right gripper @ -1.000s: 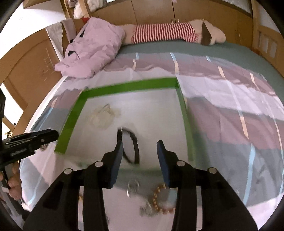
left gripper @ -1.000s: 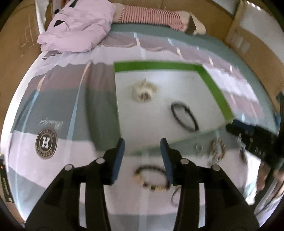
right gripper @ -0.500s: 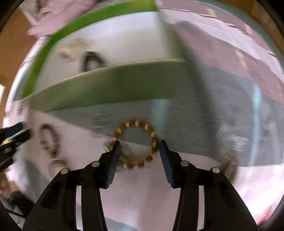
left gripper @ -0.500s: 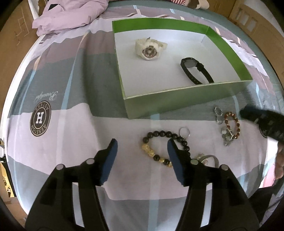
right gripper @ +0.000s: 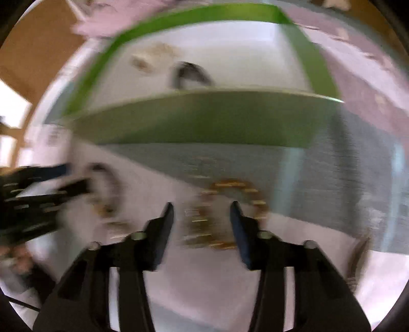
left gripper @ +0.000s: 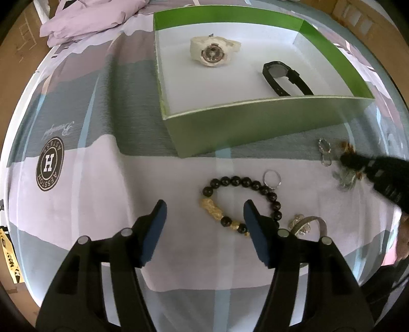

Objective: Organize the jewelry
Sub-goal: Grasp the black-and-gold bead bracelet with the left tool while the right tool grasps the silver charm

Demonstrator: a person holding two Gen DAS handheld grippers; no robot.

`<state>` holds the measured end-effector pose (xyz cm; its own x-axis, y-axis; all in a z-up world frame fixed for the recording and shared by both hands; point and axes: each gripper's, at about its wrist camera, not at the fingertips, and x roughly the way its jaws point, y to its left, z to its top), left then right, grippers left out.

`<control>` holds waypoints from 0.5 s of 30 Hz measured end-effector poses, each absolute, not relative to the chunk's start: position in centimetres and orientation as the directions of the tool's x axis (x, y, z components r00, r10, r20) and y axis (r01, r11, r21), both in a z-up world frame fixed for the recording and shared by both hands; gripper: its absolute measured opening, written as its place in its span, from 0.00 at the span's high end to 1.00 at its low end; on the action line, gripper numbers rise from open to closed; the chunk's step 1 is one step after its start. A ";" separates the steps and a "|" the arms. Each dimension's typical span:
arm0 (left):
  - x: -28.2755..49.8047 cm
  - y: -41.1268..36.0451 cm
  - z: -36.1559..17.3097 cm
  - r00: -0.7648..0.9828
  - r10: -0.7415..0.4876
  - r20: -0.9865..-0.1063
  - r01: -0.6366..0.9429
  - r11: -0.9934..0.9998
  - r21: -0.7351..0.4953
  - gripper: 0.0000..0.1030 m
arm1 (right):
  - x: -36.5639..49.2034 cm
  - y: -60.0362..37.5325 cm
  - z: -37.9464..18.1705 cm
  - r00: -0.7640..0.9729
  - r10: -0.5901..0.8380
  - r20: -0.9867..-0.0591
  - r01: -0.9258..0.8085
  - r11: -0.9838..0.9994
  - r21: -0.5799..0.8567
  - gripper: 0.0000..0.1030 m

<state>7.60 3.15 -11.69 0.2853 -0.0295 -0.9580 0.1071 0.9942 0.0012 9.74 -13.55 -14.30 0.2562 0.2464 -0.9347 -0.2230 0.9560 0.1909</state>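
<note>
A black bead bracelet [left gripper: 231,180] with gold charms lies on the bedspread. My left gripper [left gripper: 204,206] hangs just above its near side, jaws opening wide and touching nothing. The right gripper [right gripper: 202,206] is low over a brown bead bracelet [right gripper: 230,185]. Its jaws are closing with part of the blurred bracelet between them, and the pads are not visibly pressing on it. In the left wrist view the right gripper [left gripper: 345,159] reaches in from the right. The green box [left gripper: 255,127] holds a white watch [left gripper: 212,51] and a black watch [left gripper: 283,76].
A silver ring [left gripper: 272,177], a silver bangle [left gripper: 306,222] and small silver pieces [left gripper: 324,150] lie near the bracelets. A pink garment [left gripper: 89,20] is heaped at the back left. A round logo [left gripper: 49,167] marks the bedspread. A hand [left gripper: 402,240] shows at the right edge.
Both grippers have come down and tipped toward the bedspread. The left jaws have widened over the black bracelet. The right gripper has moved from above the box to the brown bracelet.
</note>
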 end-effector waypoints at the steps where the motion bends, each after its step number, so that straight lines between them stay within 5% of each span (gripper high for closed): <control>1: 7.6 3.2 -11.7 0.287 -0.031 -0.958 0.107 0.994 0.000 0.38 | 10.0 -13.9 -14.2 0.269 0.257 -0.928 -0.207 0.957 0.205 0.86; 2: 7.6 3.4 -11.6 0.288 -0.031 -0.957 0.103 0.995 -0.001 0.37 | 10.2 -14.3 -13.7 0.285 0.266 -0.921 -0.203 0.956 0.214 0.93; 15: 7.8 3.1 -11.7 0.287 -0.029 -0.958 0.093 0.996 -0.003 0.34 | 10.4 -19.2 -9.2 0.429 0.492 -0.757 -0.190 0.869 0.457 0.86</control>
